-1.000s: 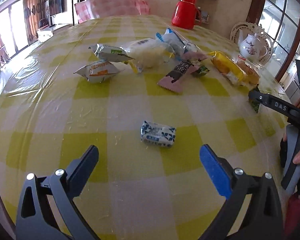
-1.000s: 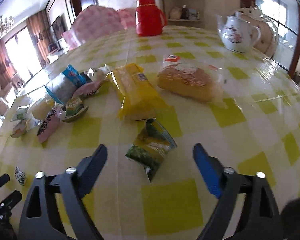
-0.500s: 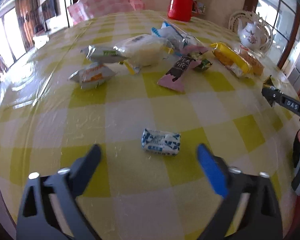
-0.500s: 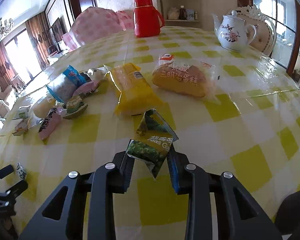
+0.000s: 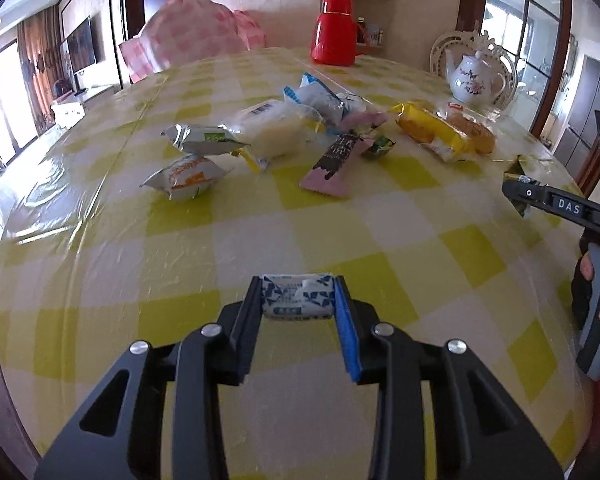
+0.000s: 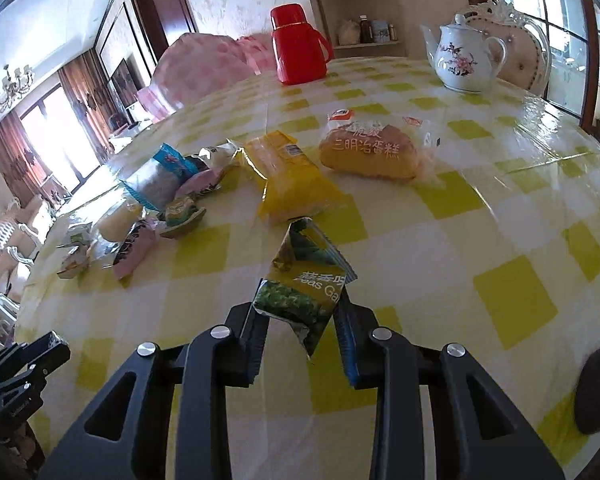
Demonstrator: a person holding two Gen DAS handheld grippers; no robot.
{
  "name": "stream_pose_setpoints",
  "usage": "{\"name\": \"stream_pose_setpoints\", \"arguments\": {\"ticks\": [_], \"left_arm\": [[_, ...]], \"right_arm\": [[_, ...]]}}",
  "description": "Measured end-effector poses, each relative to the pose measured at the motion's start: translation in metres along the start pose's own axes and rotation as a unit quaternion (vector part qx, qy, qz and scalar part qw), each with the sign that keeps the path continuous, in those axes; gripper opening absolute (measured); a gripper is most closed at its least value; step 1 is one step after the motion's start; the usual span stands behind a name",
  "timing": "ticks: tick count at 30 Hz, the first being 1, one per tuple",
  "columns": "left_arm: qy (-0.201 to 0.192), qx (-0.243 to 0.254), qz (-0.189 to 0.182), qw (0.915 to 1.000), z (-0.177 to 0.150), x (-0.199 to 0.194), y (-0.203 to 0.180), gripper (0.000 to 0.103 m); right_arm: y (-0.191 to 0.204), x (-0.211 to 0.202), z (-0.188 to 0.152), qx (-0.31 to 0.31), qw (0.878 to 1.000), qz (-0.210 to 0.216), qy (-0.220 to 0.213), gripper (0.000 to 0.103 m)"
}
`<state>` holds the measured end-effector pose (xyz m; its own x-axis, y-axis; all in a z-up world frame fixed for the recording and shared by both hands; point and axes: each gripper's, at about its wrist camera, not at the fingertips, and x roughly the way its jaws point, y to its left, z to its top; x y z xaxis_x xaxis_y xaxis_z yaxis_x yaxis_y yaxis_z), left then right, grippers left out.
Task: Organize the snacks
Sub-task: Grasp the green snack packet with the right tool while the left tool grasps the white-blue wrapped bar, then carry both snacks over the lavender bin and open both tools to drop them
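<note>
a round table (image 5: 100, 264) fills the near part of both views, covered with a yellow and white checked cloth under glossy clear plastic that catches the light. at its far edge stand a red thermos jug (image 5: 334, 30) and, to the right, a white flowered teapot (image 6: 464, 58), with an ornate white chair back (image 6: 528, 52) behind it. a pink checked cover (image 5: 196, 36) lies over something beyond the far left edge. a corner shelf (image 6: 356, 12) holding jars is fixed to the pale patterned wall. far left, bright windows with brown curtains (image 6: 4, 152) glow, a chandelier (image 6: 10, 88) hanging above. glass-paned doors (image 5: 528, 36) stand at right.
</note>
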<state>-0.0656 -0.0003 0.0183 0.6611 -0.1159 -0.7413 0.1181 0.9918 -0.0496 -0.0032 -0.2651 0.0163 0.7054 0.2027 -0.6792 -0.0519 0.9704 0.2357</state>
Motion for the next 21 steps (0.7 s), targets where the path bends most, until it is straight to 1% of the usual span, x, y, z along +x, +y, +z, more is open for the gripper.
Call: {"name": "stream_pose_setpoints", "arguments": {"ticks": [10,15,16,21], "left_arm": [[-0.016,-0.015,-0.007,0.9997,-0.021,-0.027,0.02,0.035],[-0.02,-0.023,-0.006,0.9995,-0.029,-0.038,0.031,0.035],[-0.022,-0.026,-0.005,0.9994,-0.031,-0.041,0.034,0.035],[-0.033,-0.039,-0.003,0.9987,-0.037,-0.059,0.051,0.035]], "right_arm": [[0.024,-0.024,-0.026,0.007,0.999,0.048,-0.008,0.031],[0.042,-0.041,-0.048,0.005,0.998,0.063,-0.019,0.031],[0.046,-0.045,-0.053,0.008,0.997,0.075,-0.02,0.031],[0.07,-0.057,-0.071,-0.002,0.995,0.098,-0.017,0.031]]}}
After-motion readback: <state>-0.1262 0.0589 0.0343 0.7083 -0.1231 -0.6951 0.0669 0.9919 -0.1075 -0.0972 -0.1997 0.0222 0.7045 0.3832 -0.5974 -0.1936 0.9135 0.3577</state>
